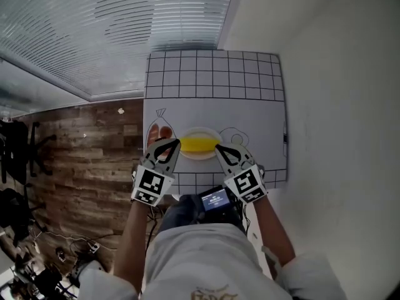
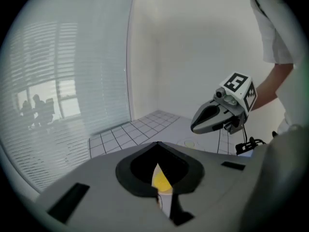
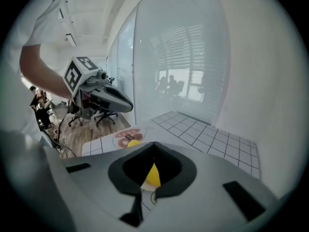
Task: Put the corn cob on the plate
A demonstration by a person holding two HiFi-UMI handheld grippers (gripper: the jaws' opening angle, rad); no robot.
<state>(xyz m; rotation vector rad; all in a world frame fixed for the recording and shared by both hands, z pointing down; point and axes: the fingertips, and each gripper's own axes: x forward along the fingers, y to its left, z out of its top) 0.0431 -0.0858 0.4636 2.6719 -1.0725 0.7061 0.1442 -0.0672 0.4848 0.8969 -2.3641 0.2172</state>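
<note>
Nearest the person, the left gripper (image 1: 171, 146) and the right gripper (image 1: 220, 149) each have their jaws closed together on nothing. Their tips point inward, just beside either end of the corn cob (image 1: 199, 144). The cob lies across the white plate (image 1: 200, 156), which sits on a gridded white mat (image 1: 212, 80).

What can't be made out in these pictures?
- Head view: both ends of the corn cob, covered by the left hand-held gripper and right hand-held gripper.
- Both gripper views: most of the plate, behind each gripper's own body.
- Head view: bag drawing, partly covered too.
</note>
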